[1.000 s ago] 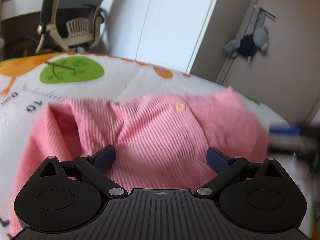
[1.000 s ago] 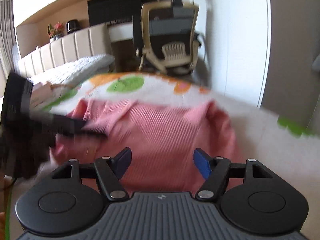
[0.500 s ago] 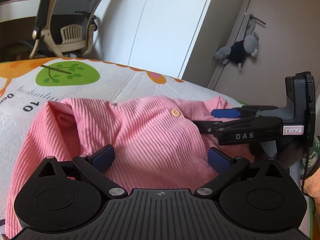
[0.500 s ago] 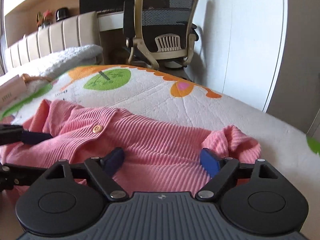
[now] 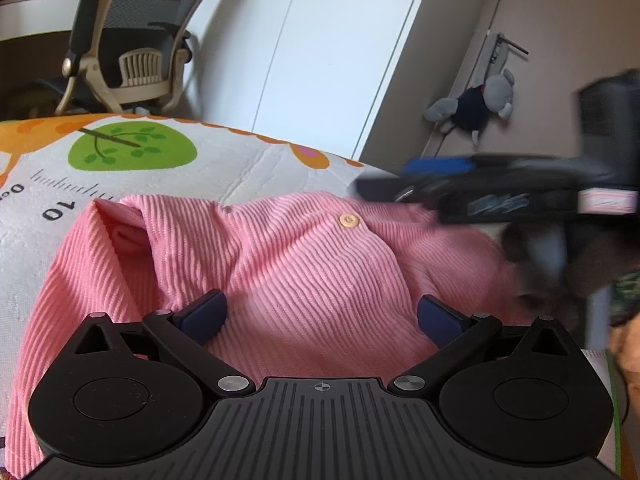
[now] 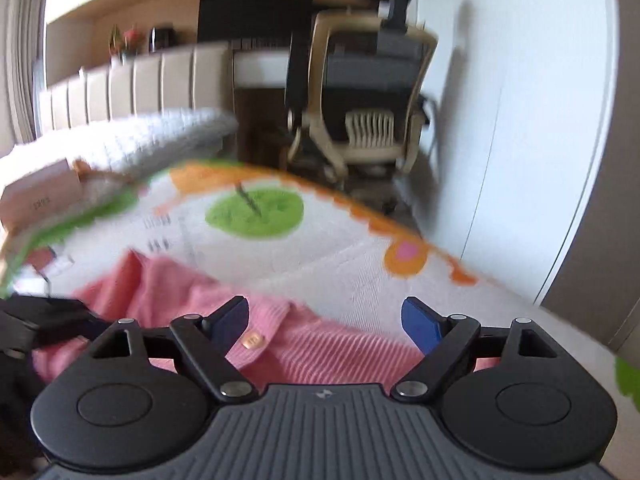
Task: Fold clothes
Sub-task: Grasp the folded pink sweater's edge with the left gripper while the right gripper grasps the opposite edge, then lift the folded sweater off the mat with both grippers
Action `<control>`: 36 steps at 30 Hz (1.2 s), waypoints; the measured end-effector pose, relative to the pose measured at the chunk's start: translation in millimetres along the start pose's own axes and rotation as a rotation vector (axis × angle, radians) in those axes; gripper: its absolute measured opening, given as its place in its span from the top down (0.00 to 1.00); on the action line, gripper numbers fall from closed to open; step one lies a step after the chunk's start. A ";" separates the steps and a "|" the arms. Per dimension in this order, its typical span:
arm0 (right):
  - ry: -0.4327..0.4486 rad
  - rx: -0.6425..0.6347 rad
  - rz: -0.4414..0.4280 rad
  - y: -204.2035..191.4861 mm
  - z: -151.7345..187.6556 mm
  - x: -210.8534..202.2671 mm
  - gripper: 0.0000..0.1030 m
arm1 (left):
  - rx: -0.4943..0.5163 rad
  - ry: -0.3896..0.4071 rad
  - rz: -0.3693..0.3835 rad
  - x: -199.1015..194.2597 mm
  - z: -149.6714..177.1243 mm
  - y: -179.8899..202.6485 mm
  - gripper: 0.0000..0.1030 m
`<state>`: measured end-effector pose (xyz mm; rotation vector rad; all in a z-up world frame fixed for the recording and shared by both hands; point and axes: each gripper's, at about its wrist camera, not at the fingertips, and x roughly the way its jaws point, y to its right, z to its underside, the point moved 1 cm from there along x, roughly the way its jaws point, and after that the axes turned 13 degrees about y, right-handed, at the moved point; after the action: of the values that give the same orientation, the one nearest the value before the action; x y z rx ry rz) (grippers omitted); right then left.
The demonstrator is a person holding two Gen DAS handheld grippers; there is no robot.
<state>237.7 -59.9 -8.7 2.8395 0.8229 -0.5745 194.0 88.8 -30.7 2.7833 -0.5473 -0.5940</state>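
Observation:
A pink ribbed garment (image 5: 280, 264) with a small button (image 5: 349, 220) lies bunched on a printed mat (image 5: 240, 164). My left gripper (image 5: 320, 314) hovers low over its near part, fingers wide apart, nothing between them. In the left wrist view the right gripper (image 5: 436, 178) shows blurred at the right, above the garment's far right edge. In the right wrist view my right gripper (image 6: 325, 320) is open over the garment (image 6: 320, 344) near the button (image 6: 253, 341), with the mat (image 6: 344, 256) beyond. The left gripper's black body (image 6: 36, 316) shows at the left edge.
An office chair (image 5: 132, 40) stands beyond the mat's far edge by a white wardrobe (image 5: 320, 48). A grey stuffed toy (image 5: 472, 108) hangs on the door at the right. A bed with a white cover (image 6: 132, 140) and a pinkish box (image 6: 40, 198) lie far left.
The right gripper has lifted and swung upward over the garment, now blurred with motion and looking further across the mat. The left gripper has stayed nearly still, open.

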 end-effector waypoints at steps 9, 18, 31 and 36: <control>0.052 -0.026 0.028 2.9 6.5 -49.3 0.10 | -0.096 0.145 -0.024 -70.0 -28.3 -35.4 0.00; -0.013 -0.179 0.055 -25.5 43.6 -69.3 0.09 | -0.061 0.041 -0.228 -46.9 -21.6 -82.1 0.02; 0.101 -0.403 -0.086 -141.4 34.2 -55.8 0.09 | -0.453 0.023 0.005 -60.7 -50.4 -70.7 0.90; 0.109 -0.506 -0.118 -189.1 40.2 -34.3 0.09 | -0.525 0.024 0.012 -55.6 -54.0 -67.2 0.90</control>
<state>96.4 73.7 -35.6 2.3856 0.9934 -0.1851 191.0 180.3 15.7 2.2865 -0.3405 -0.5988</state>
